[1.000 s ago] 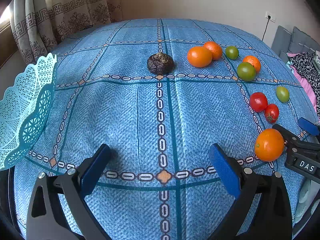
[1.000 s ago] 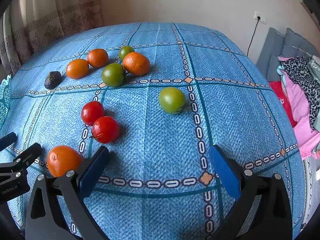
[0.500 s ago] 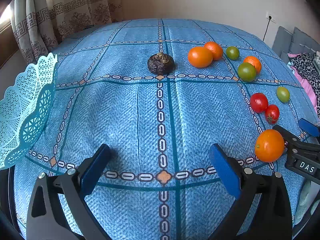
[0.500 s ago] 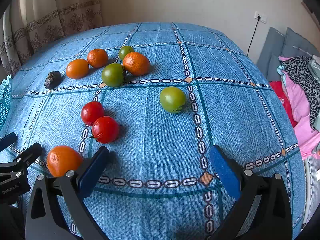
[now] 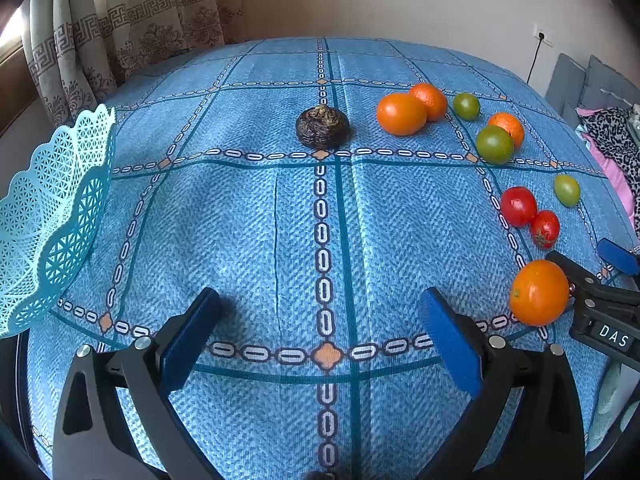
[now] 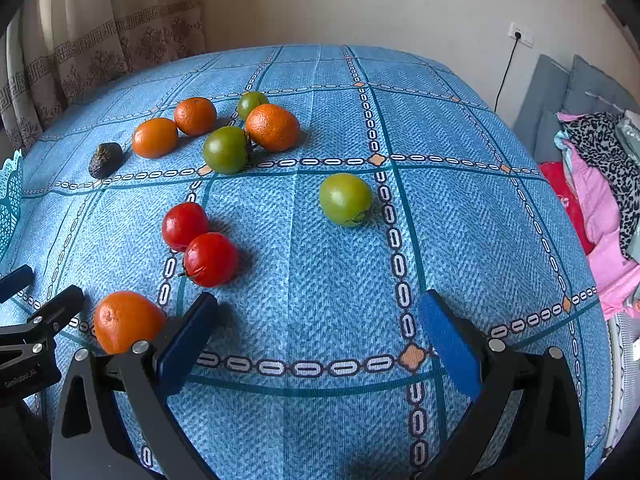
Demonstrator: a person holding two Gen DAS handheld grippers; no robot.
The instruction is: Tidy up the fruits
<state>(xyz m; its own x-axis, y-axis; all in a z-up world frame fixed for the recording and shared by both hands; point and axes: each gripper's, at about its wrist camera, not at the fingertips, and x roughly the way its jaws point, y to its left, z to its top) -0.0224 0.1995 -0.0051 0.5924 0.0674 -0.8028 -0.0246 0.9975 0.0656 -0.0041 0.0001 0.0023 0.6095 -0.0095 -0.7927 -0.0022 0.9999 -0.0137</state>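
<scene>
Little has moved since the earlier frames: both views sit a touch nearer the fruit. Left gripper (image 5: 320, 336) and right gripper (image 6: 316, 336) both hover with jaws wide and empty over the blue patterned tablecloth (image 5: 240, 220). A round orange citrus fruit (image 6: 128, 322) lies just outside the right gripper's left jaw, between the two tools. To seize it well, shift the right gripper leftward until the fruit is centred, then close gently. The turquoise lattice plastic basket (image 5: 52, 216) waits far left of the left jaws.
</scene>
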